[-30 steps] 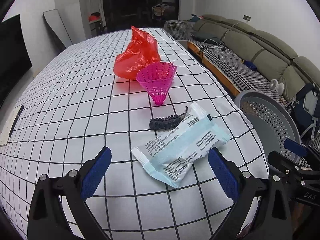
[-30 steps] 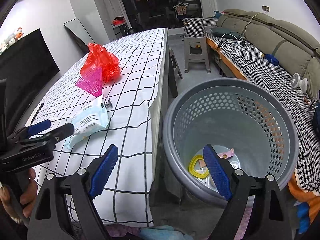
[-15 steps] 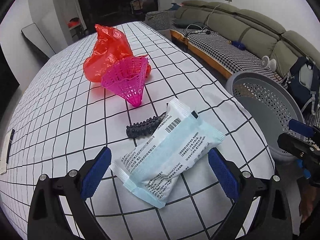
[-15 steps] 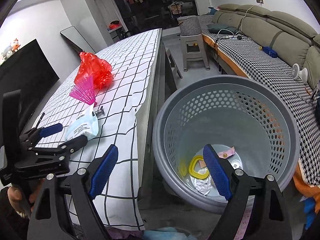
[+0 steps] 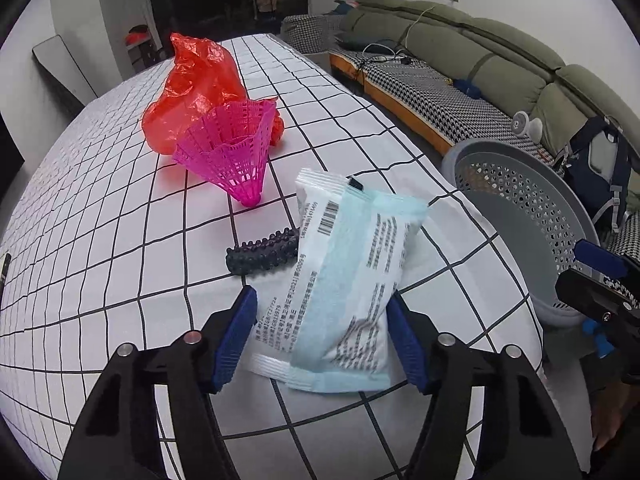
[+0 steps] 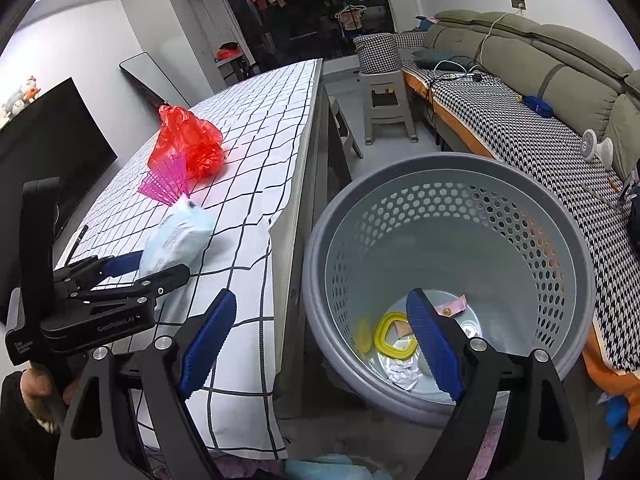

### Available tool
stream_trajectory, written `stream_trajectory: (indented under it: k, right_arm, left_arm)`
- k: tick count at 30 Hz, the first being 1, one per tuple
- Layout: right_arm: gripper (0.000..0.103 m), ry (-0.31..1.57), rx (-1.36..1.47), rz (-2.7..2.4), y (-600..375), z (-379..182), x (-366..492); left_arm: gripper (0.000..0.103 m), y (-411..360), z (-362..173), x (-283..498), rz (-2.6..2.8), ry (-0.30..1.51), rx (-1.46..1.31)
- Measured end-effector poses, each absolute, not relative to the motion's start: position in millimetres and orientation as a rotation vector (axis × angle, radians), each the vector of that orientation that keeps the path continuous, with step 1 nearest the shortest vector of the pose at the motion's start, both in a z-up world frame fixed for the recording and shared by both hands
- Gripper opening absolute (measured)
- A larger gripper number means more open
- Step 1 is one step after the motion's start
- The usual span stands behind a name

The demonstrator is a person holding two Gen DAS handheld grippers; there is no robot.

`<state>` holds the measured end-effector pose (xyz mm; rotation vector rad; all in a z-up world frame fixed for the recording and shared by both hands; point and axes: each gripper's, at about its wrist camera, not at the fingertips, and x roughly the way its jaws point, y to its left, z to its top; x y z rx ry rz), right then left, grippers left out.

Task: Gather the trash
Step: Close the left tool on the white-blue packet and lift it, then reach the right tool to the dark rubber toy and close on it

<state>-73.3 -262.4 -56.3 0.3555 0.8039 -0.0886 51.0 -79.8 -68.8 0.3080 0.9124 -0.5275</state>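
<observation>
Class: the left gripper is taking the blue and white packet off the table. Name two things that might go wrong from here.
1. The left gripper is closing on only the packet near end; the soft pack may sag or slip out.
2. The packet overlaps the black spiky piece, which may get dragged toward the table edge.
</observation>
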Motion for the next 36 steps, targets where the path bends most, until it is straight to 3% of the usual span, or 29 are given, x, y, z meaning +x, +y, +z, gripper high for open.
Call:
stream_trajectory:
  k: [19, 36]
  right_arm:
    - [0.083, 0.8, 0.257, -0.019, -217, -43, -59]
    - [0.083, 0.874, 0.106, 0.08, -150, -40, 33]
  left_arm:
    - [0.059, -11, -28, 34, -0.356, 0.807, 0.107]
    - [0.059, 55, -19, 76, -0.122, 0.72, 0.049]
